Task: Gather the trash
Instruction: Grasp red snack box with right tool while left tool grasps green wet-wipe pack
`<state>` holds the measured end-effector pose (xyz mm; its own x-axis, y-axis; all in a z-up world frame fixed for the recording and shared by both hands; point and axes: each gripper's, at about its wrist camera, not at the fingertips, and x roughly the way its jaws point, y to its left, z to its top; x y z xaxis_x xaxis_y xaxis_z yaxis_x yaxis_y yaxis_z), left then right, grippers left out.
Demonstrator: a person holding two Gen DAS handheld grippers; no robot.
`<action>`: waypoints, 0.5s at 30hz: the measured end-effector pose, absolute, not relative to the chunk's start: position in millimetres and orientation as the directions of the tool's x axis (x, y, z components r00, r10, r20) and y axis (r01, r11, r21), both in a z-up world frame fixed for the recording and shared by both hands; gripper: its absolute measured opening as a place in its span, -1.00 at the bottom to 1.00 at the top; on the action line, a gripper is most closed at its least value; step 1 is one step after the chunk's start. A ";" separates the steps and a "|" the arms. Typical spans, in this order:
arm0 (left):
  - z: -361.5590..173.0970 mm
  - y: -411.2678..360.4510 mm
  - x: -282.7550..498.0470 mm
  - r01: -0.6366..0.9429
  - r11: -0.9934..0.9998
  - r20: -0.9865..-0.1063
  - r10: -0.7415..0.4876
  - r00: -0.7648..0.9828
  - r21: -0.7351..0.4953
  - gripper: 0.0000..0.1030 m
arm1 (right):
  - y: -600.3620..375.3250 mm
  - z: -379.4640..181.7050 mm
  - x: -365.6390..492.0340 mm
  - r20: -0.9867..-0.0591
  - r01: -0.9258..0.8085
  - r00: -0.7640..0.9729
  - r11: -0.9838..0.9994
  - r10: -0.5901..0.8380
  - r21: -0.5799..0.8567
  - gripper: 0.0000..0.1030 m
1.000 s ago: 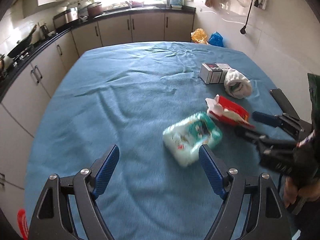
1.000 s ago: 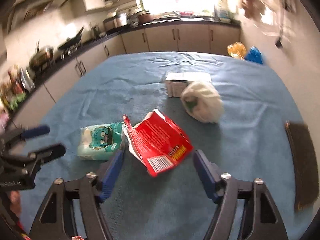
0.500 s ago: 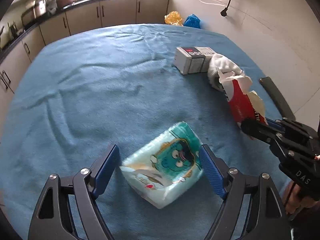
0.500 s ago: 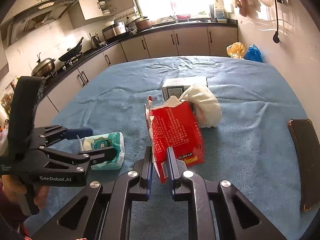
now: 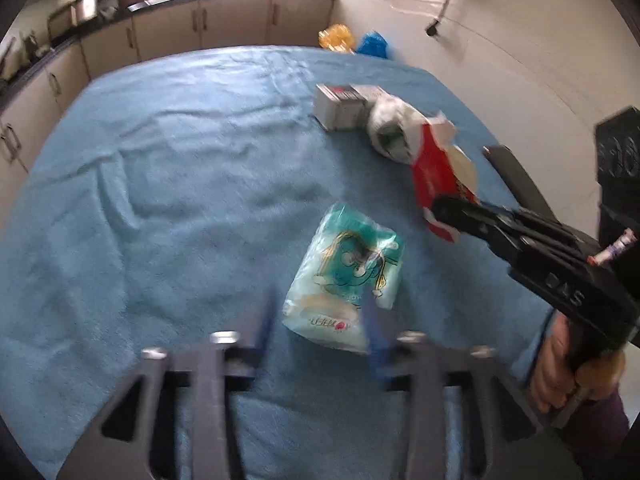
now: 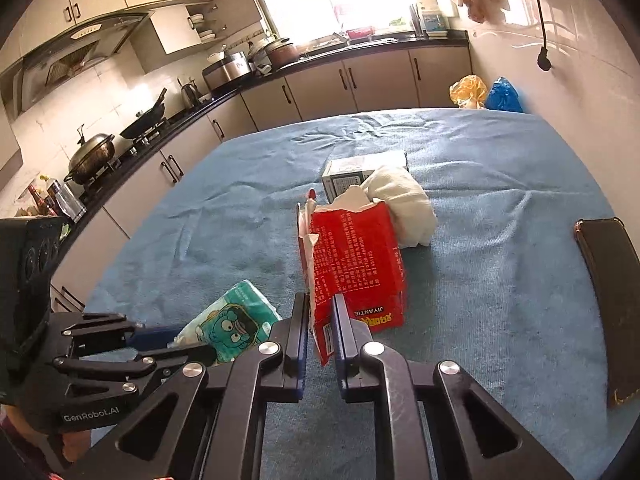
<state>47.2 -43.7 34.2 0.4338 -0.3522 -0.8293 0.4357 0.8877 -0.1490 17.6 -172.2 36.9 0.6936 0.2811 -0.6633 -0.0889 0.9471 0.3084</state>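
Note:
A teal tissue pack with a cartoon face lies on the blue tablecloth. My left gripper straddles its near end, and its jaws are closing. The right finger overlaps the pack's edge, while a gap still shows at the left finger. In the right wrist view, my right gripper is shut on the bottom edge of a torn red packet and holds it upright. The same red packet shows in the left wrist view. The left gripper appears at lower left beside the tissue pack.
A small white box and a crumpled white bag lie behind the red packet. A dark flat case rests near the cloth's right edge. Yellow and blue bags sit past the far edge. Kitchen cabinets line the left and back.
My right gripper closed on the red packet and stood it upright. My left gripper came forward over the tissue pack and its jaws narrowed around it.

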 end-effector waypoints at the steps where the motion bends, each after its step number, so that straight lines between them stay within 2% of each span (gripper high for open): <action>1: 35.1 -42.9 47.9 0.431 0.891 -0.821 -0.350 0.451 -0.143 0.35 | -173.0 36.9 17.2 -0.662 -0.087 0.695 0.946 0.282 0.311 -0.76; 4: 34.1 -48.5 54.7 0.439 0.887 -0.814 -0.357 0.458 -0.142 0.47 | -175.9 38.1 16.8 -0.657 -0.083 0.699 0.945 0.282 0.316 -0.76; 9: 15.5 -77.0 61.2 0.504 0.856 -0.841 -0.356 0.407 -0.118 0.51 | -181.8 37.3 15.2 -0.653 -0.073 0.704 0.943 0.279 0.324 -0.76; 10: 12.9 -85.0 59.9 0.516 0.852 -0.841 -0.340 0.421 -0.086 0.61 | -183.6 37.0 14.9 -0.652 -0.070 0.705 0.942 0.279 0.328 -0.76; 15: 7.7 -107.8 47.0 0.540 0.841 -0.836 -0.274 0.477 0.033 0.62 | -183.7 36.7 10.4 -0.648 -0.067 0.707 0.939 0.283 0.337 -0.76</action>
<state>47.0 -107.8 7.7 0.4765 -0.2735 -0.8355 0.5404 0.8408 0.0330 10.4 -183.7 36.7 0.7069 0.2833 -0.6481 -0.0674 0.9391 0.3369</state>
